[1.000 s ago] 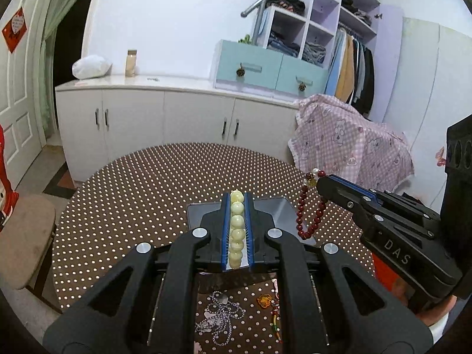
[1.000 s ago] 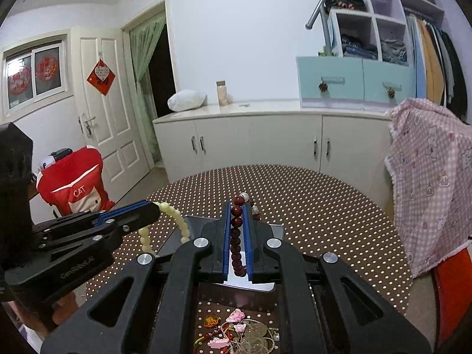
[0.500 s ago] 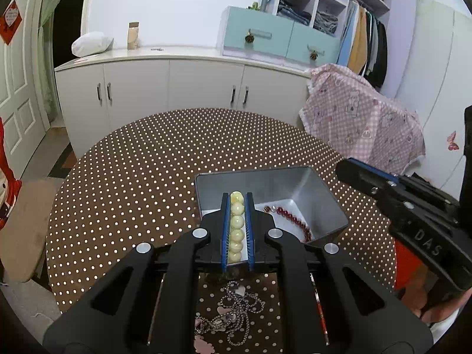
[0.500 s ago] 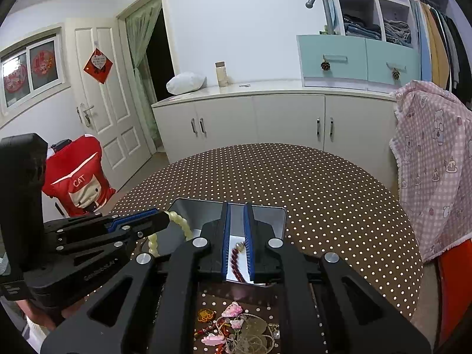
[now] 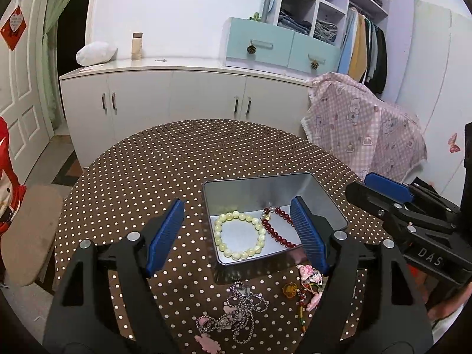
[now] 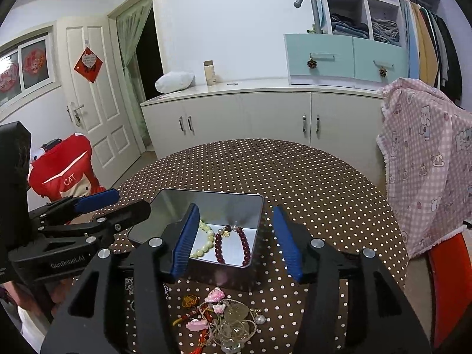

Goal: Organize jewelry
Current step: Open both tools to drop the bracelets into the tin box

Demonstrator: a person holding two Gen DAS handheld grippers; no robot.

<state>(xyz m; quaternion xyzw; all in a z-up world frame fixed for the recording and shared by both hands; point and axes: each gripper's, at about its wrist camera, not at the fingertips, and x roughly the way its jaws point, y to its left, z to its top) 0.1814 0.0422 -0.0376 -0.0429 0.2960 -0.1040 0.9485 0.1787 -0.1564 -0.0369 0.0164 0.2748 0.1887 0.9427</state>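
Lying flat in the metal tin [image 5: 267,187], the yellow bead bracelet [image 5: 239,234] was seen left of the red bead bracelet [image 5: 277,230]; the left gripper [image 5: 237,231] was spread wide, empty. In the right wrist view, the right gripper [image 6: 236,240] was likewise splayed, empty, over the tin [image 6: 206,199]; loose trinkets [image 6: 224,318] were piled near.

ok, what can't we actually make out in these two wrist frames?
- Red bead bracelet: left wrist view, its right end sits behind the left gripper's finger.
- Cream bead bracelet: right wrist view, mostly behind the right gripper's finger.
- Tangled pile in front of the tin: right wrist view, piece count unreadable.
- Chain necklace: left wrist view, clasp too small.
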